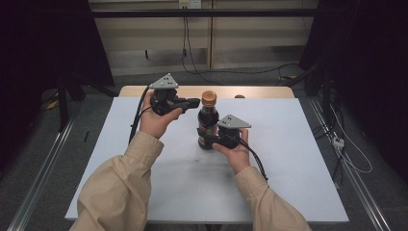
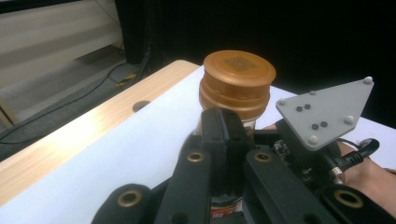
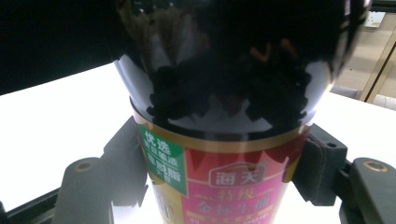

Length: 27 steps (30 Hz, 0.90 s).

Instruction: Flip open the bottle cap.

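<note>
A dark sauce bottle with a copper-coloured cap is standing upright near the middle of the white desk, a little toward its far side. The right gripper is clamping the bottle low on its labelled body, one of the jaws pressing on each side of the label. The left gripper is hanging level just beside the cap, its jaws closed together on nothing, their tips sitting right below the cap's rim in the left gripper view. Beyond the white sheet, a strip of bare wood is showing along the desk's far edge.
</note>
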Motion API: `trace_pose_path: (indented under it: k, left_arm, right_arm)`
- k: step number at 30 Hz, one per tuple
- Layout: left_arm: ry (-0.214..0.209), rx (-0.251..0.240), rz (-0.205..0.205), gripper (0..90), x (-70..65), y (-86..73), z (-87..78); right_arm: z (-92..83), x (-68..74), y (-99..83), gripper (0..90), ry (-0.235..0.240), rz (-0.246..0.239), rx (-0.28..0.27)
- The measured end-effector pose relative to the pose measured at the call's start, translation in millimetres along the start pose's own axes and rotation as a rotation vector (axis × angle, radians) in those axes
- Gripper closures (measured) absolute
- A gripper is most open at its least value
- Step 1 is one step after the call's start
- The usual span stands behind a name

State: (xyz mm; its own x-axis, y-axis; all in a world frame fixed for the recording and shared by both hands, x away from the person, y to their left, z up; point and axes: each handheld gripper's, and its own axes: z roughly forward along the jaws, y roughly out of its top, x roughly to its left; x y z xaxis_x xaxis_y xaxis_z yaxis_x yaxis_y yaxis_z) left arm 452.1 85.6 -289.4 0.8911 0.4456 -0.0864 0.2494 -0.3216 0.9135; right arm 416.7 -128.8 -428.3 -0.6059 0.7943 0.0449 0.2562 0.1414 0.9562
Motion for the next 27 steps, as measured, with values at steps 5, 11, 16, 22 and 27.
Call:
trace_pose_path:
  k: [5, 11, 16, 22, 27]
  left_arm:
    - [0.004, 0.007, 0.013, 90.0, -0.3, 3.5, -0.4]
    - [0.002, 0.015, 0.018, 90.0, -1.8, 6.1, 0.9]
    - [0.0, 0.007, 0.012, 90.0, -0.7, 5.8, 1.4]
    - [-0.003, 0.007, 0.011, 90.0, -0.1, 6.2, 0.6]
    - [0.002, 0.011, 0.012, 90.0, 0.6, 6.0, 1.8]
  right_arm:
    - [0.1, 0.0, 0.1, 29.7, 0.001, 0.003, -0.001]
    - [0.0, -0.5, 0.3, 29.7, 0.007, 0.001, 0.002]
    - [-0.3, 0.5, 0.8, 29.4, -0.005, 0.002, 0.005]
    - [-2.3, 0.3, 1.7, 25.0, 0.0, 0.052, 0.01]
    - [-8.4, -3.1, 6.5, 19.0, -0.013, 0.051, -0.003]
